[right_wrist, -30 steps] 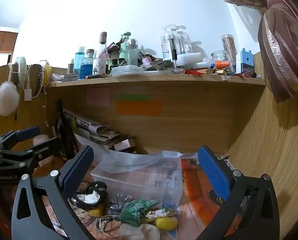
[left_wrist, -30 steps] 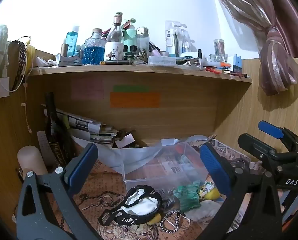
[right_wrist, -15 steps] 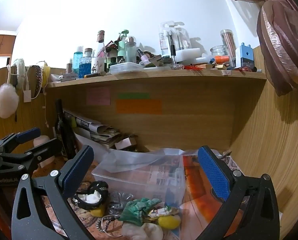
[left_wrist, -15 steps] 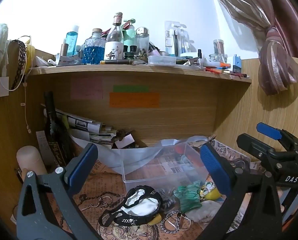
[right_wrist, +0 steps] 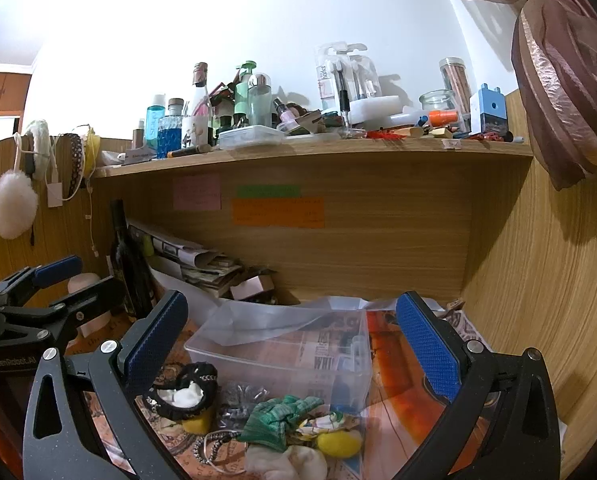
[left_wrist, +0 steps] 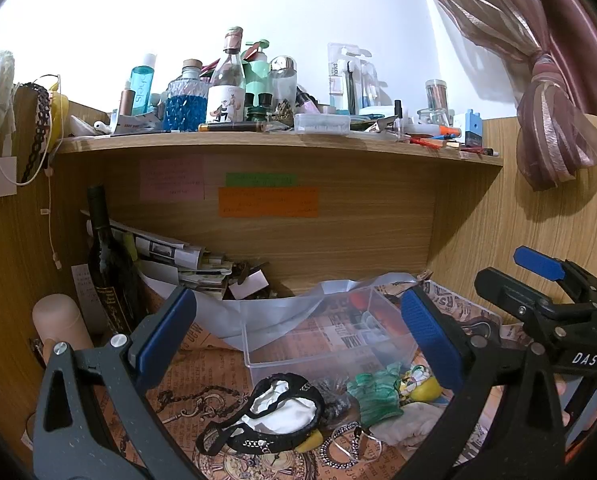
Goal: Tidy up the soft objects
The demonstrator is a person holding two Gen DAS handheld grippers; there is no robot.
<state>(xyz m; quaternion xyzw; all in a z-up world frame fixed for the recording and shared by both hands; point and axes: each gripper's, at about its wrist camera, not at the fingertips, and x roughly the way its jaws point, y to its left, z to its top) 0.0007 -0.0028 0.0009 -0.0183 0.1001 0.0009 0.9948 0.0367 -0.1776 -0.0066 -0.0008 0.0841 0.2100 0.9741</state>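
A pile of soft things lies on the desk in front of a clear plastic box (left_wrist: 326, 336) (right_wrist: 282, 352): a black-and-white fabric piece (left_wrist: 274, 412) (right_wrist: 182, 394), a green cloth (left_wrist: 374, 394) (right_wrist: 278, 416), a yellow soft ball (left_wrist: 424, 390) (right_wrist: 338, 442) and a white cloth (right_wrist: 286, 460). My left gripper (left_wrist: 298, 336) is open and empty above the pile. My right gripper (right_wrist: 290, 340) is open and empty, also over the pile and box. Each gripper shows in the other's view, the right one (left_wrist: 546, 304) and the left one (right_wrist: 46, 292).
A dark bottle (left_wrist: 106, 268) and a stack of papers (left_wrist: 170, 256) stand at the back left under a crowded shelf (left_wrist: 278, 144). A beige cylinder (left_wrist: 58, 320) stands at left. Chain jewellery (left_wrist: 338, 448) lies by the cloths. A curtain (left_wrist: 546, 120) hangs at right.
Both grippers have shifted only slightly; the right wrist view has tilted a little. Nothing was grasped or moved.
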